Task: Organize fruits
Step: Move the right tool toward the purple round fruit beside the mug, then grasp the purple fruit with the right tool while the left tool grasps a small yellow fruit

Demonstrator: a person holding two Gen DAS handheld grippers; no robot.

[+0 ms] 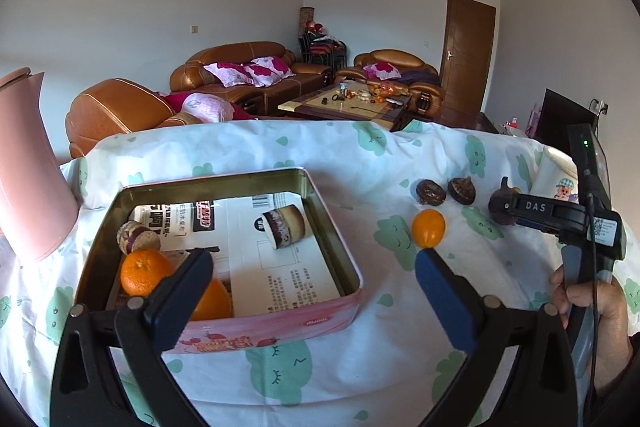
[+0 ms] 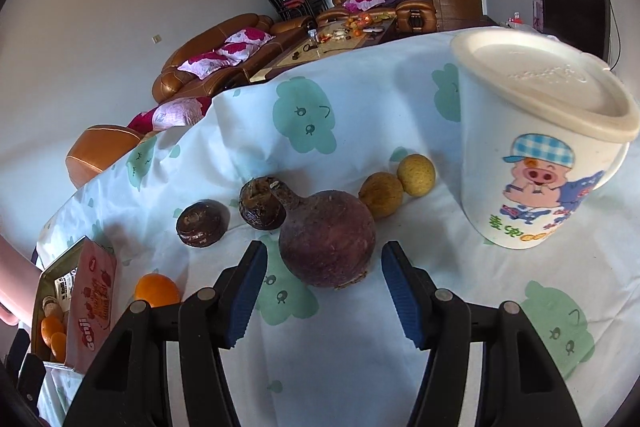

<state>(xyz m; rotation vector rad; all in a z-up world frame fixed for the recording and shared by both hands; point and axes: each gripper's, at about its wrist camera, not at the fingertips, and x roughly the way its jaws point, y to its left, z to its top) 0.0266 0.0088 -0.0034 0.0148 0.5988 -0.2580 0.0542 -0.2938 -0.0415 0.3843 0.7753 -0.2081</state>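
Dark purple and rough-skinned, the beet (image 2: 327, 241) sits on the surface just left of the mug (image 2: 536, 155), looking firm and heavy. Right gripper (image 2: 324, 291) fingers spread empty before it; grasp its round belly. Left gripper (image 1: 314, 291) fingers spread, empty.

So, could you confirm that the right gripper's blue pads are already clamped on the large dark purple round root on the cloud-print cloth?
Not clamped: in the right wrist view the right gripper is open, its pads clear of the large dark purple round root on the cloud-print cloth.
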